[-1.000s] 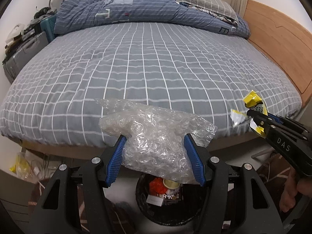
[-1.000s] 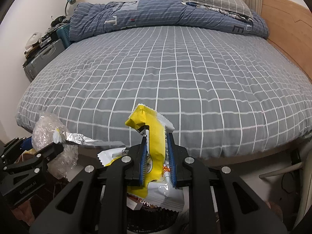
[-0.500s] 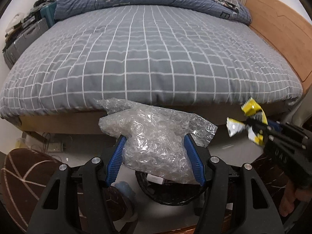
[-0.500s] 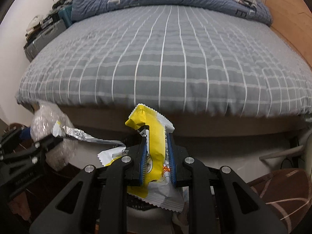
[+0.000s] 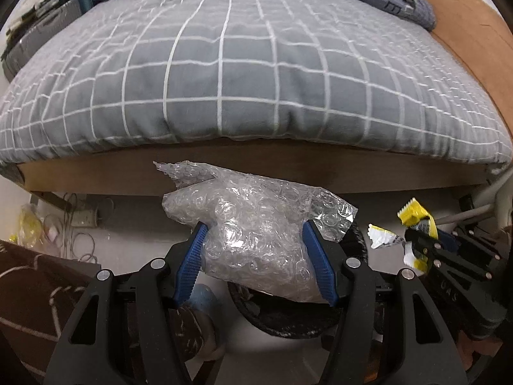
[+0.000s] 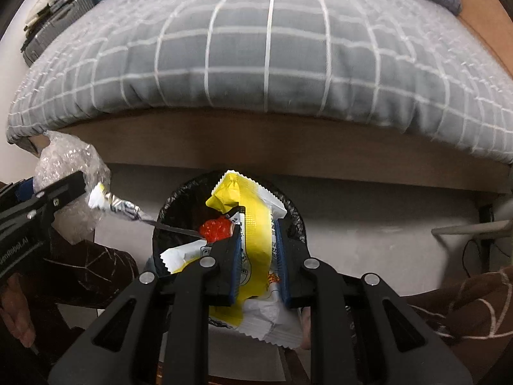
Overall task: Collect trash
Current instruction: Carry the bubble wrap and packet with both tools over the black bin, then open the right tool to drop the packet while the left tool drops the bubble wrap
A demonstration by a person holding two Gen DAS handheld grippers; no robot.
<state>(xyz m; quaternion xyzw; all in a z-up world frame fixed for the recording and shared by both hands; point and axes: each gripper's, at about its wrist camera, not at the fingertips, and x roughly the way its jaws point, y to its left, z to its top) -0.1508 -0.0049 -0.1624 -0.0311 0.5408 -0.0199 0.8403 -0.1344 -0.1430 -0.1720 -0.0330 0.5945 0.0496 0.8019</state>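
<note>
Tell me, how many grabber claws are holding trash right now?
2. The left gripper squeezes the bubble wrap, and the right gripper pinches the yellow wrapper above the black bin.

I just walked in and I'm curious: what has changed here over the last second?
Both grippers came down from bed height toward the black-lined trash bin on the floor. The left gripper brought its bubble wrap low; the right gripper now holds its yellow snack wrapper over the bin's mouth. Nothing was released: both grips and the bed are unchanged.
</note>
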